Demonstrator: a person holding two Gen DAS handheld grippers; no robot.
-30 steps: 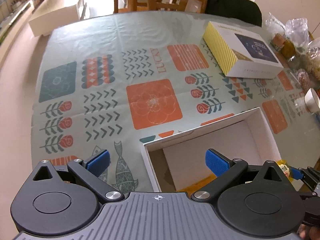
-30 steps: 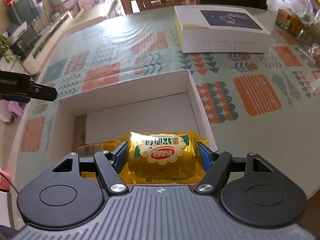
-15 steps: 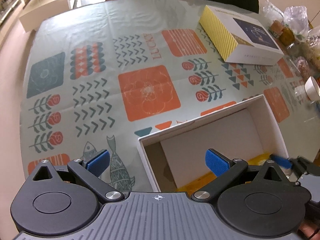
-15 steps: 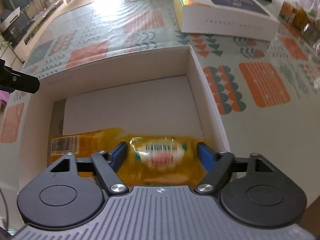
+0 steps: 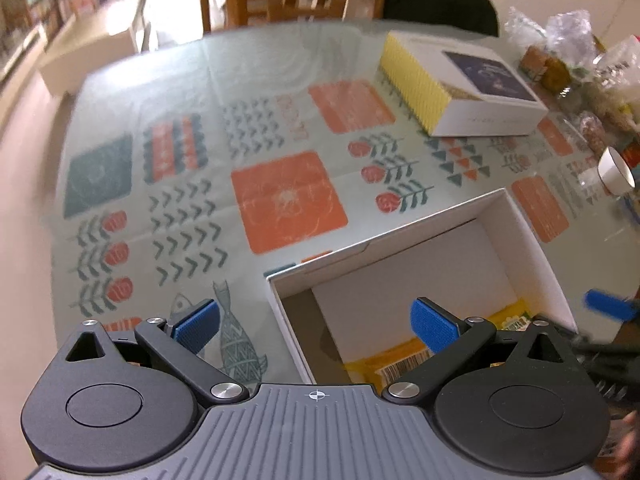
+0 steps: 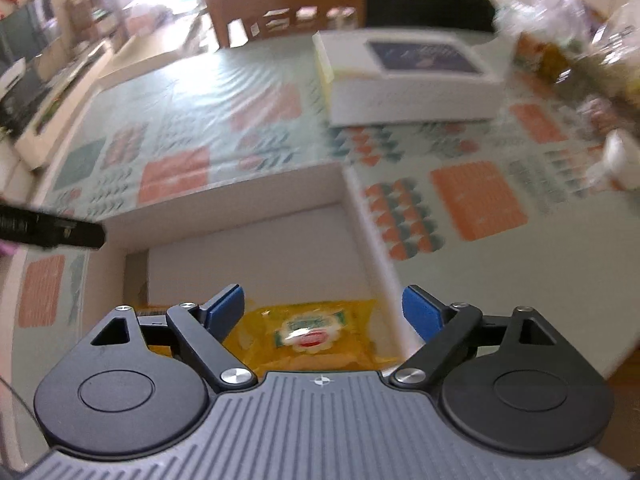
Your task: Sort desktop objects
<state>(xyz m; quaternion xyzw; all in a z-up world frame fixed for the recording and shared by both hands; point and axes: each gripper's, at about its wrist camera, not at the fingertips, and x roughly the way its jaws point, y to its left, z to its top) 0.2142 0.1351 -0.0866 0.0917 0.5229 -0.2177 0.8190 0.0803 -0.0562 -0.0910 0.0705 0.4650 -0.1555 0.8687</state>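
I see the yellow snack packet (image 6: 310, 334) lying flat in the near end of the open white box (image 6: 248, 200), with a second yellow packet (image 5: 394, 362) showing its barcode beside it; my right gripper (image 6: 324, 312) hangs just above the packet with its fingers (image 6: 420, 312) spread wide on either side and gripping nothing; my left gripper (image 5: 316, 326) hovers over the box's near left corner, its fingers (image 5: 434, 324) also wide apart and empty, one over the box and one over the tabletop (image 5: 192, 208); the box sits on the patterned cloth; further back lies a closed white box with a yellow side (image 5: 464, 88); bagged items (image 5: 560, 56) crowd the right edge; a wooden chair (image 6: 288, 8) stands beyond.
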